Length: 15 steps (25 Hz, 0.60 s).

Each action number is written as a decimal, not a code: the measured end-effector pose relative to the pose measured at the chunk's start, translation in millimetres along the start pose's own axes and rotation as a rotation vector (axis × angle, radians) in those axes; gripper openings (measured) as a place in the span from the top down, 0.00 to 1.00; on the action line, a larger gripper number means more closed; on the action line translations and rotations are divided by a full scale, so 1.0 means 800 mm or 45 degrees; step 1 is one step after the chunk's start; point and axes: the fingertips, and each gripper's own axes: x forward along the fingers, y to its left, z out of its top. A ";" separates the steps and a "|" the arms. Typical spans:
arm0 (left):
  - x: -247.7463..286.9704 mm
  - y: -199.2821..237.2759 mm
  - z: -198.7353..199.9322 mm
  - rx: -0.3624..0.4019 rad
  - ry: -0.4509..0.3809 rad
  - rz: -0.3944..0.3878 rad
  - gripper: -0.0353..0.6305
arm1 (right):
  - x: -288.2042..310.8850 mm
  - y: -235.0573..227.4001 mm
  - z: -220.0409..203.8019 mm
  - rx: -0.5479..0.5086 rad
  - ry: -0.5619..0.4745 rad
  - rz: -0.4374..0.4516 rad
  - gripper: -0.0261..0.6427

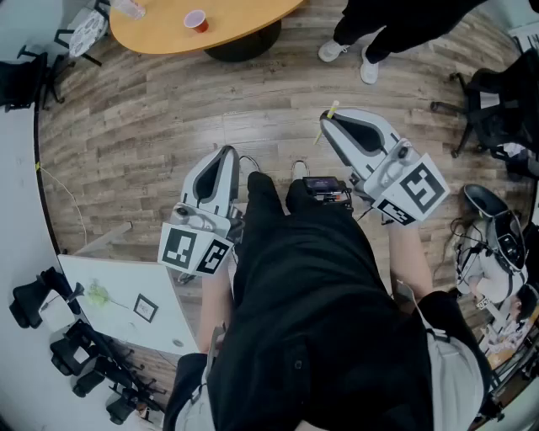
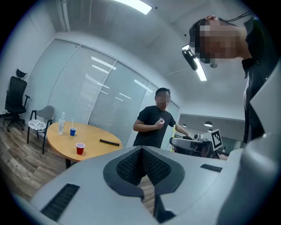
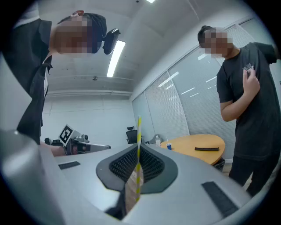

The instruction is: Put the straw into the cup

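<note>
- Cup (image 1: 195,21), red, stands on the round wooden table (image 1: 160,38), upper left in the head view.
- Left gripper (image 1: 226,153): jaws together, nothing between them, above the plank floor (image 1: 135,151).
- Right gripper (image 1: 325,125): jaws pinched on the yellow-striped straw (image 3: 138,132), well apart from the cup.

Oval wooden surface (image 2: 94,147): clear bottle (image 2: 61,123) near left end, flat black bar (image 2: 109,142) toward right end; grey chair (image 2: 40,123) just left; standing person (image 2: 154,125) beside right end.
</note>
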 end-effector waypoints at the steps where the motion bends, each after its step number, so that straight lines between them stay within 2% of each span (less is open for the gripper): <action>1: 0.001 0.000 0.001 0.001 0.001 -0.003 0.93 | 0.001 0.000 0.001 0.001 0.000 0.001 0.92; 8: 0.007 0.007 0.005 0.006 0.015 -0.029 0.93 | 0.010 -0.007 0.003 0.035 -0.016 -0.032 0.92; 15: 0.002 0.037 0.010 0.002 0.030 -0.053 0.93 | 0.037 -0.001 0.004 0.045 -0.024 -0.061 0.92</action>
